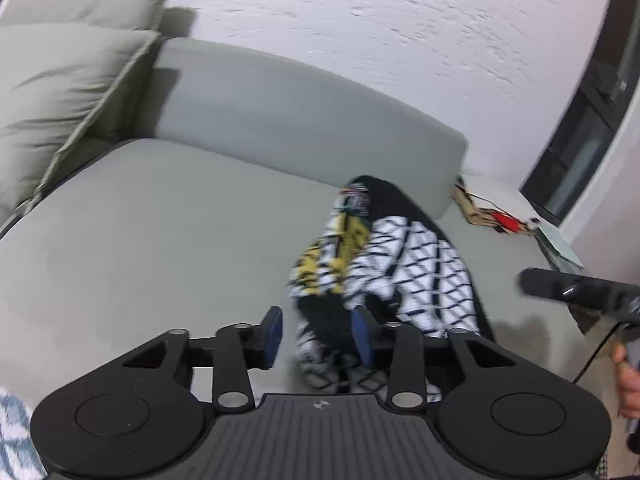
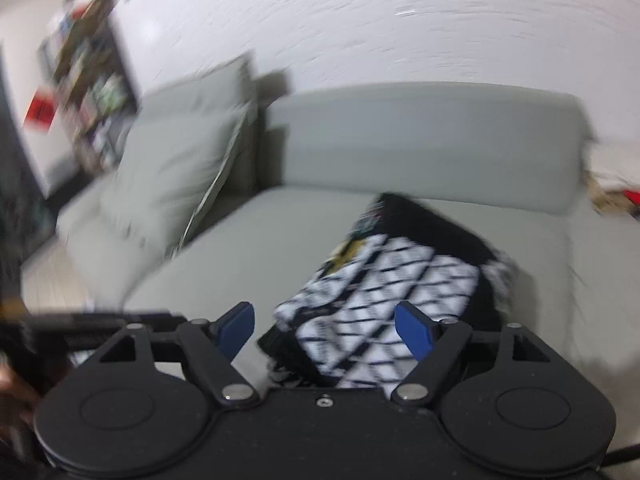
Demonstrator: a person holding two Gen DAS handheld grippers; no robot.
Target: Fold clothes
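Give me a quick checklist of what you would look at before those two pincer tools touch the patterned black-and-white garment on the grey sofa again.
1. Left gripper free of cloth: ok, jaws apart, nothing pinched.
2. Right gripper free of cloth: ok, jaws wide apart.
3. Black-and-white lattice-patterned garment fully on the grey sofa seat: ok.
4. Garment folded neatly: not ok, bunched, yellow patch showing.
5. Bare seat beside it: ok, to its left.
6. Sharp view: not ok, right wrist picture is blurred.
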